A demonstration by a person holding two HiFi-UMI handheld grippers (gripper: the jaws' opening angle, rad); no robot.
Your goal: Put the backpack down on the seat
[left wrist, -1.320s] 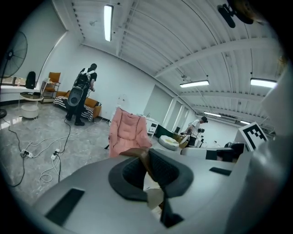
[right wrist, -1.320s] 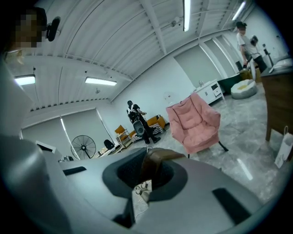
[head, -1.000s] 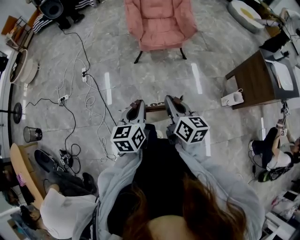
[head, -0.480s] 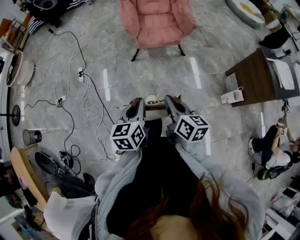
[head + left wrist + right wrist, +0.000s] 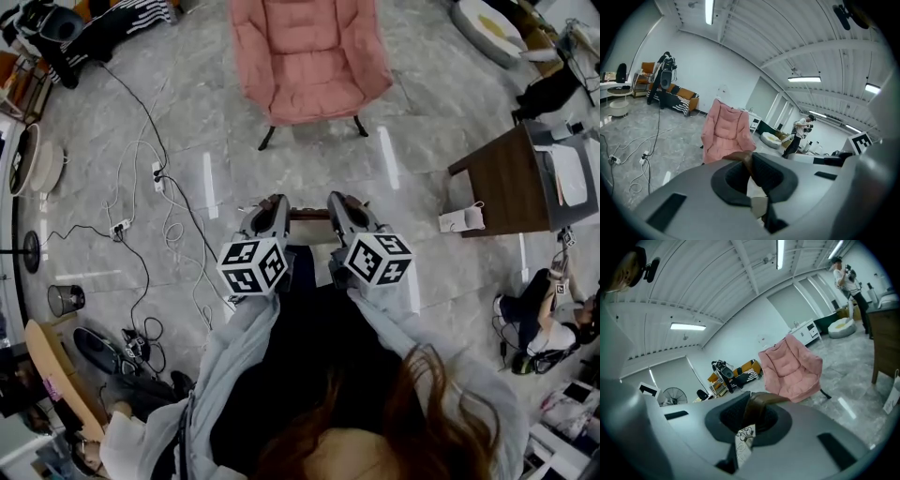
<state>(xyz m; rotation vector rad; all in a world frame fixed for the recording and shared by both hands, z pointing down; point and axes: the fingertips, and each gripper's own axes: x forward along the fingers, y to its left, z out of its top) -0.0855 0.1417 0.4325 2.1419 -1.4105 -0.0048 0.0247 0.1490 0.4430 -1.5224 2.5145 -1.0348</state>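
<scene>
Short of the pink armchair (image 5: 314,56): left gripper (image 5: 272,208) and right gripper (image 5: 339,206), each clamped on the brown handle (image 5: 309,214). The black backpack (image 5: 314,291) hangs beneath both, well apart from the armchair's seat.

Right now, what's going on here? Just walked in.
A person holds a hand-held gripper in each hand. The left hand-held gripper and the right hand-held gripper are both shut on the brown handle of a dark backpack, which hangs between them in front of the person. The pink armchair stands ahead across the floor, and the backpack is not yet on its seat.
</scene>
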